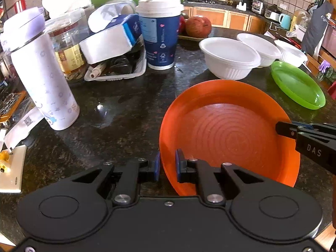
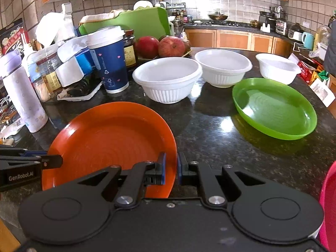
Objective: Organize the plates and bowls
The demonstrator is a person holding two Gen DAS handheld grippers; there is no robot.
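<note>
The dark stone surface (image 2: 210, 147) is carrying everything, and judging by how the pieces are lying, the sorting is only just starting: nothing is stacked yet.

The orange plate (image 2: 109, 138) is sitting nearest the person, at the front of the surface, and both claws are working on it. The right claw (image 2: 170, 169) is straddling the plate's right rim, its blue pads narrowed with the rim between them but with slivers of gap showing, so it is closing on the plate rather than clearly clamping it. The left claw (image 1: 168, 166) is doing the same at the opposite edge, narrow, with the rim passing between its pads and not visibly pinched.

The green plate (image 2: 275, 109) is lying alone to the right, well apart from the orange one and probably waiting to be stacked with it.

Three white bowls are standing separately in a row behind the plates: the left bowl (image 2: 168, 79), the middle bowl (image 2: 223, 68) just beside it, and the small bowl (image 2: 277, 67) further right. None are nested, so that part appears untouched.
</note>
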